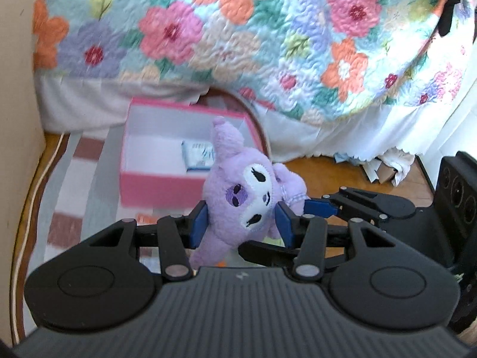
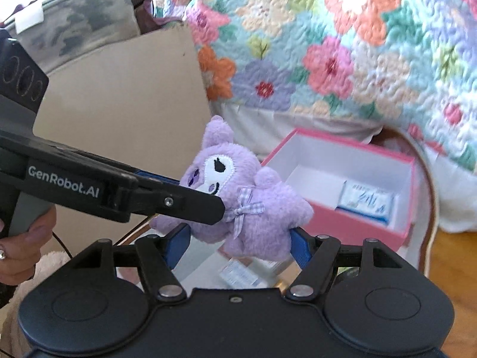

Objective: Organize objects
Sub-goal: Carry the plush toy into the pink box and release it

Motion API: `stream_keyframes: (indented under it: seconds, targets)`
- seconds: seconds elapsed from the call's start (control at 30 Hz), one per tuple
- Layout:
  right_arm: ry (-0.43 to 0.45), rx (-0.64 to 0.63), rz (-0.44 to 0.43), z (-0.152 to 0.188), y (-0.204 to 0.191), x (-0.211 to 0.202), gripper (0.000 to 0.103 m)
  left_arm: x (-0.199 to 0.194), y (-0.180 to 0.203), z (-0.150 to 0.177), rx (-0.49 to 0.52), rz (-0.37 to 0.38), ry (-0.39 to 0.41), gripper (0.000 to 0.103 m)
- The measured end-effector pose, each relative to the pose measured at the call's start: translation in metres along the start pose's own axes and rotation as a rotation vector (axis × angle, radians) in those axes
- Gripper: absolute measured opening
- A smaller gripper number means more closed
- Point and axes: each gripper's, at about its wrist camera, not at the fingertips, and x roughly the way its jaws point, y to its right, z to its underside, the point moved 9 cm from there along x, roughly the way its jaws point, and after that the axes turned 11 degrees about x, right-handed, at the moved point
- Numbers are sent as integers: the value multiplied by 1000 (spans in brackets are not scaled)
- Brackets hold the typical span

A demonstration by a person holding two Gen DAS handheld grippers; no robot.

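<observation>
A purple plush toy (image 1: 238, 197) with a white face patch and a checked bow hangs in the air between both grippers. My left gripper (image 1: 241, 223) is shut on its head, blue pads pressing each side. My right gripper (image 2: 240, 244) grips the toy's lower body (image 2: 256, 226), with the pads touching both flanks. In the left wrist view the right gripper's fingers (image 1: 357, 203) reach in from the right. From the left of the right wrist view, the left gripper's fingers (image 2: 193, 205) come in. Behind and below the toy an open pink box (image 1: 161, 182) (image 2: 357, 226) holds a small blue-white packet (image 1: 198, 153) (image 2: 366, 200).
A floral quilt (image 1: 238, 29) hangs over the bed behind the box. The box rests on a striped mat (image 1: 68, 179). A cardboard sheet (image 2: 119, 104) and a grey bag (image 2: 74, 15) stand at the left. A person's hand (image 2: 18, 253) holds the left gripper's handle. Small packets (image 2: 238, 274) lie below.
</observation>
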Motion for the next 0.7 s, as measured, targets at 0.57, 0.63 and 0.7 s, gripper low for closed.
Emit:
stream_keyframes:
  seconds: [0.57,0.63,0.7]
  targets:
    - [-125,82,142,-67,98,83,73,156,-30,-76,-127,-2,-121,47]
    - [-161,87,148,-64,114,105,71,181,-38,-73,-142,-14,-137,46]
    - [-186,103,167,-63,131,128,70,206,-48,-69,-179,-16,-163,46]
